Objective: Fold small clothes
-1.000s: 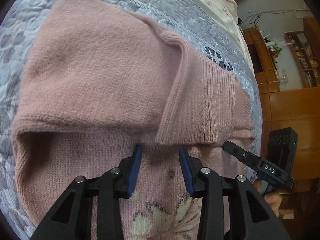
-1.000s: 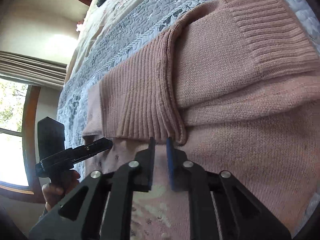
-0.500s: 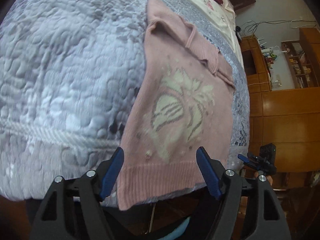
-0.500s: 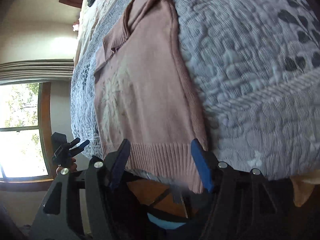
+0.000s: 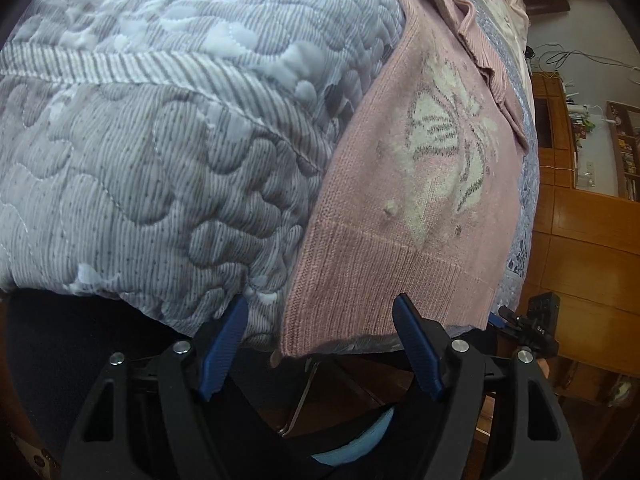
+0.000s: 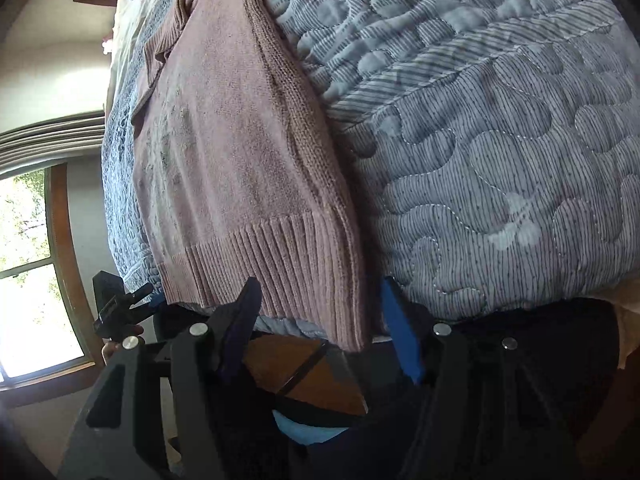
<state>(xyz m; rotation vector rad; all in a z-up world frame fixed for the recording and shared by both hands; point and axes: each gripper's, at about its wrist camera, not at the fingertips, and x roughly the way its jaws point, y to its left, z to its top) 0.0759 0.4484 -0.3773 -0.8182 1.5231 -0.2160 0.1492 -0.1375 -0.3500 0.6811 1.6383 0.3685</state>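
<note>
Both tools, left (image 5: 320, 344) and right (image 6: 320, 322), gape at the sweater (image 5: 416, 200) hem; clamp both corners evenly, lift together.

A grey-and-white quilted bedspread (image 5: 160, 152) filled the left wrist view from nine to twelve o'clock, stitched in winding lines. In the right wrist view the same bedspread (image 6: 500, 160) took up twelve to four o'clock. Wooden cabinets (image 5: 580, 240) stood at three o'clock in the left view, with a bookshelf (image 5: 624, 148) above them toward two. A wood-framed window (image 6: 28, 272) glowed bright at nine o'clock in the right view, with pleated curtains (image 6: 48, 140) gathered just above it.
</note>
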